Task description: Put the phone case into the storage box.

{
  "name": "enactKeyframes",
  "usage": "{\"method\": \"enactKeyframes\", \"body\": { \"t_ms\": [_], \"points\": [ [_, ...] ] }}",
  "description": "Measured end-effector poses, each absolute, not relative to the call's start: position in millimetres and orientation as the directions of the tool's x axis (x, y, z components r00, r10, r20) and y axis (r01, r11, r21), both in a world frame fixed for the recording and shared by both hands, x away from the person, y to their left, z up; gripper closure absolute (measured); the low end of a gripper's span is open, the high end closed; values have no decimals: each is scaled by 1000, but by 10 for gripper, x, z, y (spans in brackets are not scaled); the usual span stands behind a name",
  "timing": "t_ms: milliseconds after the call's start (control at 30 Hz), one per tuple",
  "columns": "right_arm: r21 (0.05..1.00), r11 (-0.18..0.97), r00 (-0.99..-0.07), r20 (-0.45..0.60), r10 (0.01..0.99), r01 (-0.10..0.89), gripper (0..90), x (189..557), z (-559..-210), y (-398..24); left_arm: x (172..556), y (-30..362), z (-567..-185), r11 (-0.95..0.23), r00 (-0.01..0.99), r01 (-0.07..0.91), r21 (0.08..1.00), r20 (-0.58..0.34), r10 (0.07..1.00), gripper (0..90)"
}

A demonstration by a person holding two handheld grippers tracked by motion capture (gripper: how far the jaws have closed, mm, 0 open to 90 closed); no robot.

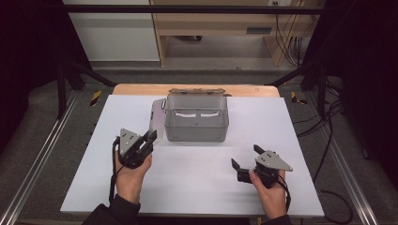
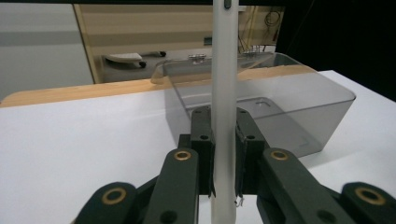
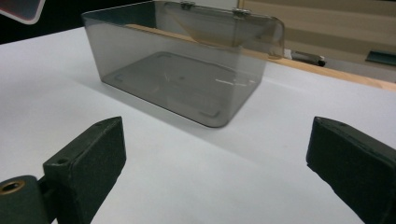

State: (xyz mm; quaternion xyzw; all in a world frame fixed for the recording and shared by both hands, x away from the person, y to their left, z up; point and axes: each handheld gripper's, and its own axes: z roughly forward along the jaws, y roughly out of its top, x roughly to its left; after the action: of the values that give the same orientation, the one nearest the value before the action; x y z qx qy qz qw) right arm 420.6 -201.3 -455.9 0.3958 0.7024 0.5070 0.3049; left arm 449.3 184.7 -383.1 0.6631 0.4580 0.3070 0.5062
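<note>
A person stands at a white counter (image 1: 197,183) with a hand-held gripper in each hand. The left hand-held gripper (image 1: 149,139) is clamped on a thin, flat translucent lid (image 1: 156,121), holding it on edge just left of a smoky, see-through plastic storage box (image 1: 197,123) that sits open near the middle back of the counter. The right hand-held gripper (image 1: 244,157) hovers over the bare counter, well apart from the box, its jaws spread wide with nothing between them. The lid looks light and stiff but smooth, so I judge it could slide or swivel in the pads; a grip low on one edge, as here, leaves most of it free to tip. The box looks equally light, hard-walled and slick, likely to skate on the counter if nudged, and its rim seems the best place to take hold. The left gripper view shows the lid edge-on as a pale vertical strip (image 2: 224,93) pinched between the pads, a detail the high view is too far off to give. The right gripper view shows the box (image 3: 182,60) from low down, with small hinge fittings on its far rim and an empty floor, while the high view gives the layout of both hands.
</note>
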Motion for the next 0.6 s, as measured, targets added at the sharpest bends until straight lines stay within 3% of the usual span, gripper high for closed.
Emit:
{"method": "enactKeyframes", "body": {
  "t_ms": [300,600],
  "points": [
    [961,166,-493,-37,870,222,42,4103,-4577,-2252,4902,1773,-3579,26,389,384,923,-187,902,810],
    [959,169,-485,-40,873,225,42,4077,-4634,-2298,5208,1686,-3442,-39,363,396,917,-118,924,810]
  ]
}}
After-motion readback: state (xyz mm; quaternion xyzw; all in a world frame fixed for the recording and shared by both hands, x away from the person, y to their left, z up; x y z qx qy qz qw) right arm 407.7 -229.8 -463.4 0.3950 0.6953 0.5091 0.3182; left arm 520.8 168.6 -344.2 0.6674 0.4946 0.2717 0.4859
